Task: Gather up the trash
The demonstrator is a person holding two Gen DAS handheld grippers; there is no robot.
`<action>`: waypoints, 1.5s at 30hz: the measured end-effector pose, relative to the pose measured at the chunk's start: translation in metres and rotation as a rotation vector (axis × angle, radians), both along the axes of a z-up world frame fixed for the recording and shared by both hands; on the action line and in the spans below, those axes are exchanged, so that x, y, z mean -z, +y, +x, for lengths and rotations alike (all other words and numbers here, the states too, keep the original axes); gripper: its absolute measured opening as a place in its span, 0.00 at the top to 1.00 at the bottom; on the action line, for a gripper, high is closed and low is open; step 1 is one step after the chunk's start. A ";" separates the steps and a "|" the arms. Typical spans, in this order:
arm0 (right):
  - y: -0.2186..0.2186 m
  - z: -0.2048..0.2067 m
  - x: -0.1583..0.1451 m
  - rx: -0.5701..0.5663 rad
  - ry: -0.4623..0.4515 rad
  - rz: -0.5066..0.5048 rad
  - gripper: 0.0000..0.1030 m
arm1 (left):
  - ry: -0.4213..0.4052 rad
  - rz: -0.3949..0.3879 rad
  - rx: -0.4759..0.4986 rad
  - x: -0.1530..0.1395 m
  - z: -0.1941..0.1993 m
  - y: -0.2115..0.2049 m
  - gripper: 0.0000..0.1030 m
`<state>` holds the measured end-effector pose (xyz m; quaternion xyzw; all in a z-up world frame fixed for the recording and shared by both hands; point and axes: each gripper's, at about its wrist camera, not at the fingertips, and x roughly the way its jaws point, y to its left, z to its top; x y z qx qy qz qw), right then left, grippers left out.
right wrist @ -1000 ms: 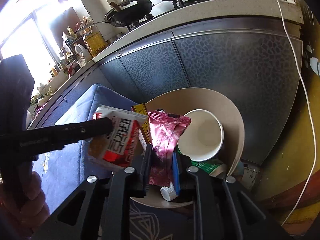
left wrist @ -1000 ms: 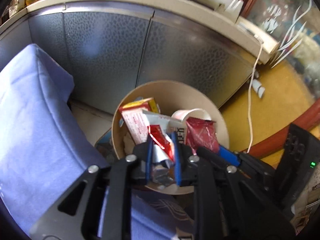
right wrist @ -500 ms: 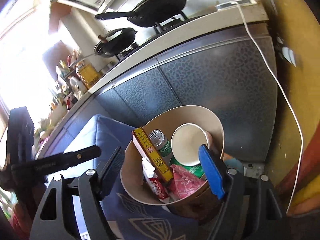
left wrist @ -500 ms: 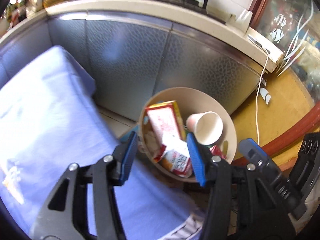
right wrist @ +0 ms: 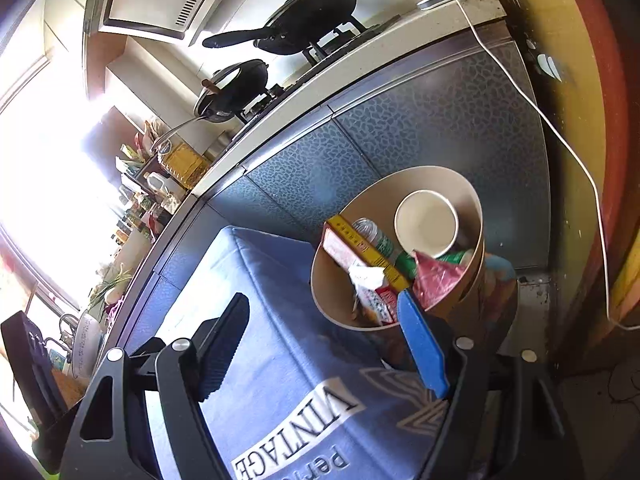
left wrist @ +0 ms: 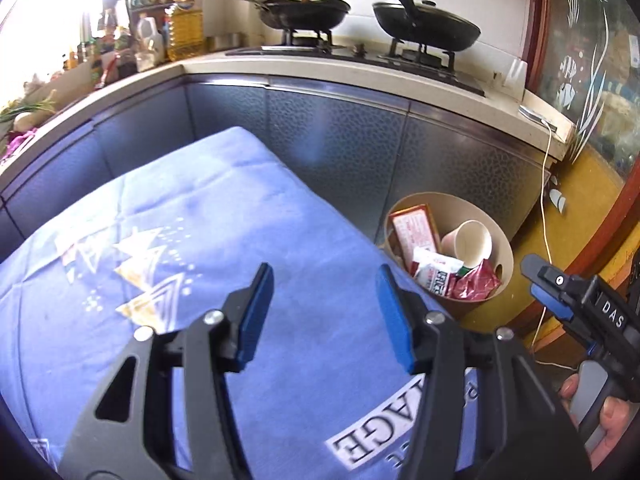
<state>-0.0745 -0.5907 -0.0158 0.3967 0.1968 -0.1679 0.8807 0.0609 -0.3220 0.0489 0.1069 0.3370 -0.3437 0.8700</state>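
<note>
Blue printed tablecloth (left wrist: 192, 240) – we see no trash left on it | our left gripper (left wrist: 324, 312) just opened, nothing between its jaws | right gripper (right wrist: 320, 344) released, empty | tan round bin (left wrist: 505, 248) beside the table holds the wrappers, box, paper cup – collection looks done

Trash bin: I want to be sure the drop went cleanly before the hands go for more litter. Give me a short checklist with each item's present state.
1. Left tool free of trash: ok, its jaws have just been opening and nothing is between them.
2. Right tool free of trash: ok, open and bare.
3. Wrappers inside the trash bin: ok, red wrapper and white packet lie within the rim.
4. Paper cup inside the bin: ok.
5. Bin upright: ok.
6. More litter on the blue cloth: cannot tell, none on the part in view.
</note>
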 end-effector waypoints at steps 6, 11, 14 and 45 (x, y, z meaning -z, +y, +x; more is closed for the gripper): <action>0.027 -0.004 -0.018 -0.018 0.001 -0.041 0.26 | -0.039 -0.028 -0.010 -0.012 -0.012 0.031 0.47; 0.047 -0.005 -0.031 -0.014 0.015 -0.086 0.26 | -0.060 -0.037 -0.022 -0.018 -0.021 0.045 0.46; 0.056 -0.005 -0.035 0.010 0.045 -0.111 0.26 | -0.064 -0.040 -0.022 -0.021 -0.026 0.051 0.46; 0.099 -0.001 -0.053 0.059 0.108 -0.219 0.16 | -0.157 -0.020 -0.102 -0.039 -0.039 0.089 0.06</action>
